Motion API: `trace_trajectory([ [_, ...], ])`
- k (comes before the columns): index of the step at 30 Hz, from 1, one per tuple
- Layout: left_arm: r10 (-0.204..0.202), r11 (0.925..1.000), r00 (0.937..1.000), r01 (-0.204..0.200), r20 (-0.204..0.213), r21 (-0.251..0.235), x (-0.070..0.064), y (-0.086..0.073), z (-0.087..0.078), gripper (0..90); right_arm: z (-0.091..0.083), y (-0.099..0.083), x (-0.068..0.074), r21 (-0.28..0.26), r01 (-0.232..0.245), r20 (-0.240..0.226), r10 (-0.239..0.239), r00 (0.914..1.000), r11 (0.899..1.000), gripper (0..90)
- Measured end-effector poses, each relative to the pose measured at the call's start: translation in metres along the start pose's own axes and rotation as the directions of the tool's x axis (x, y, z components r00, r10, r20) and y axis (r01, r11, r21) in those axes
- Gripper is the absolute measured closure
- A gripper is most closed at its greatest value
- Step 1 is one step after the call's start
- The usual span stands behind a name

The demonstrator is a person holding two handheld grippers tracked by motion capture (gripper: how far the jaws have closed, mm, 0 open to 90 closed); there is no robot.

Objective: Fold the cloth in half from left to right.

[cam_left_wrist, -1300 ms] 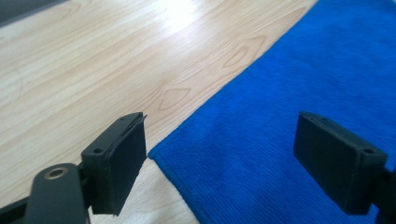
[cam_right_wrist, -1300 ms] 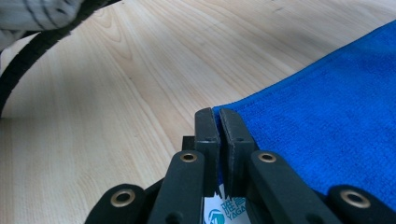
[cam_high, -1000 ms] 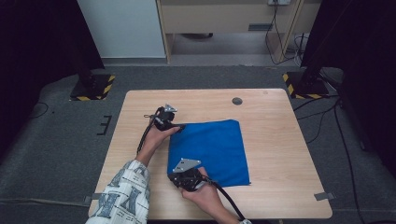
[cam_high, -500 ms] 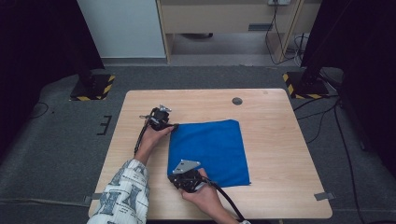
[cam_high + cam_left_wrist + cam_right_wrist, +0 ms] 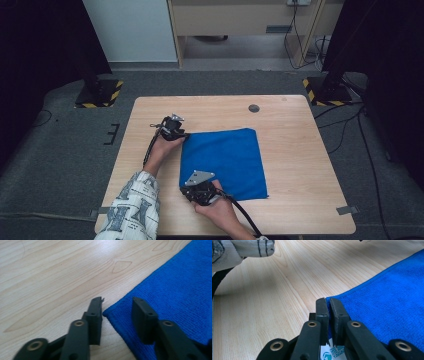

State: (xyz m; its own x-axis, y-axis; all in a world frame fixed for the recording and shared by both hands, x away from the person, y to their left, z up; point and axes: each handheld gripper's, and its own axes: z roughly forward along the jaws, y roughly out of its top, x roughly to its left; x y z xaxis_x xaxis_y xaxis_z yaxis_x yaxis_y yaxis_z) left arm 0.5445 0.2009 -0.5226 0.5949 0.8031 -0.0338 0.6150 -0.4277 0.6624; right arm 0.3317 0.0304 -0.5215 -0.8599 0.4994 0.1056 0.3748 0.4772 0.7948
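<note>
Our right gripper (image 5: pixel 328 302) jaws pinch the blue cloth (image 5: pixel 392 305) corner; left gripper (image 5: pixel 117 306) jaws gape wide, a cloth corner between them.

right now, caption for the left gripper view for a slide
Left gripper open, its fingers straddling a corner of the blue cloth on the wooden table.

This looks like a lab or test room set up for recording. A plain wooden bench (image 5: pixel 300 150) stands alone on grey carpet (image 5: pixel 65 165), with black curtains (image 5: pixel 40 45) hanging at both sides. Stand bases marked with yellow-and-black hazard tape (image 5: pixel 100 95) sit near the far corners, cables (image 5: pixel 350 135) trail over the floor, and tape strips (image 5: pixel 346 210) hold the bench's front corners.
</note>
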Motion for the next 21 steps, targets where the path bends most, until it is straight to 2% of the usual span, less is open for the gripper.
trace_trajectory([
  [5, -0.005, 1.0, 0.9996, 0.005, 0.027, -0.006, -0.004, -0.002, -0.001, 82.3, 0.0, 0.0, 0.001, -0.001, 0.001, 0.003, -0.001, 1.0, 1.0, 86.0],
  [7, 0.0, 1.0, 0.9997, 0.0, 0.023, -0.001, -0.005, -0.001, -0.001, 86.8, 0.0, 0.0, 0.001, -0.002, 0.002, 0.004, -0.002, 1.0, 1.0, 86.0],
  [9, 0.003, 1.0, 0.9999, -0.003, 0.012, 0.003, -0.007, 0.0, -0.001, 87.3, 0.0, 0.0, 0.001, -0.002, 0.003, 0.004, -0.003, 1.0, 1.0, 86.0],
  [15, -0.009, 0.9986, 1.0, 0.009, -0.001, -0.052, -0.009, 0.008, -0.014, 87.5, -0.005, 0.003, 0.002, -0.014, 0.011, 0.019, -0.011, 0.9998, 1.0, 86.2],
  [21, -0.004, 0.9957, 0.9999, 0.003, -0.01, -0.093, -0.01, 0.02, -0.029, 87.6, -0.015, 0.01, 0.006, -0.057, 0.007, 0.039, -0.005, 0.9992, 0.998, 86.5],
])
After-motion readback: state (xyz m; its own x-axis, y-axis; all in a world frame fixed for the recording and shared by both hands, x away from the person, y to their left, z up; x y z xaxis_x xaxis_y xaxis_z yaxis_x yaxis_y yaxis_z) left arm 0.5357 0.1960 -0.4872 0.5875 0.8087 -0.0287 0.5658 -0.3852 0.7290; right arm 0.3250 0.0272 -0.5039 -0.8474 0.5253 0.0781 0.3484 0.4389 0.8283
